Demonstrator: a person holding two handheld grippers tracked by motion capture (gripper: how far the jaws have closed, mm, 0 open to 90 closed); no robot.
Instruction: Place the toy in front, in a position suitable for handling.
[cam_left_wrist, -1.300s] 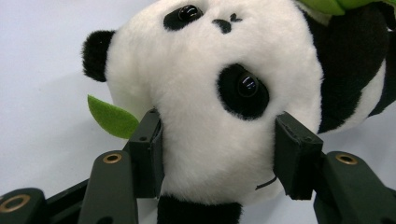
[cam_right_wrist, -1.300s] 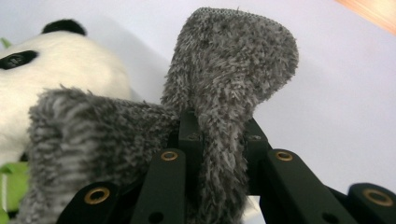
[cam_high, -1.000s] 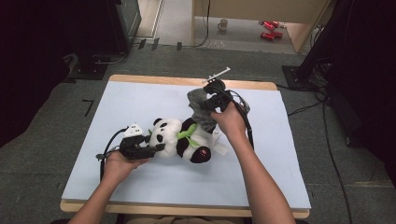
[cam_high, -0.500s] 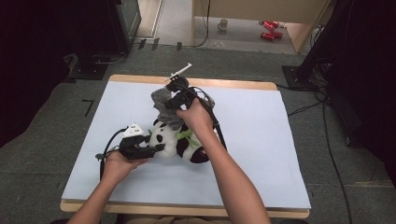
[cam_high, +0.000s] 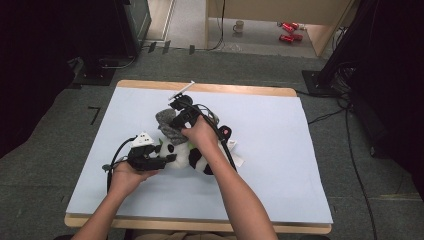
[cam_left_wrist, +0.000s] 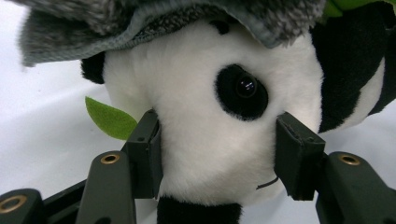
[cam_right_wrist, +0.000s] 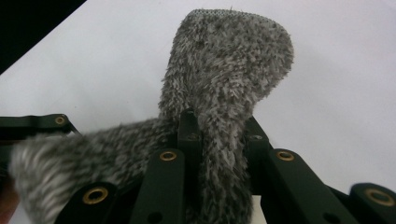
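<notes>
1. One plush panda (cam_high: 192, 157) lies on its side near the middle of the pale blue mat (cam_high: 280, 165), with its white head toward the left and its black limbs toward the right.
2. One grey fuzzy cloth (cam_high: 167, 126) sits just behind the panda's head on the far side; in the left gripper view its edge (cam_left_wrist: 154, 18) drapes over the top of the head.
3. Two hand-held grippers are at work, one in each of the person's hands.
4. The left gripper (cam_high: 162, 159), at the near left of the panda, grasps the panda's head: in its own view the two black pads press into the white fur on either side of the face (cam_left_wrist: 210, 140), below the one dark eye that shows.
5. The right gripper (cam_high: 176, 125), reaching in over the panda from the near right, is clenched on the grey cloth; in its own view the fuzzy fabric (cam_right_wrist: 224, 84) is pinched between the closed jaws and rises above them in a flap.
6. One green felt leaf (cam_left_wrist: 109, 119) lies on the mat just left of the panda's head in the left gripper view.
7. One wooden table (cam_high: 200, 226) carries the mat.
8. On the floor far beyond stand one mug (cam_high: 239, 25) and two red cans (cam_high: 286, 31).
</notes>
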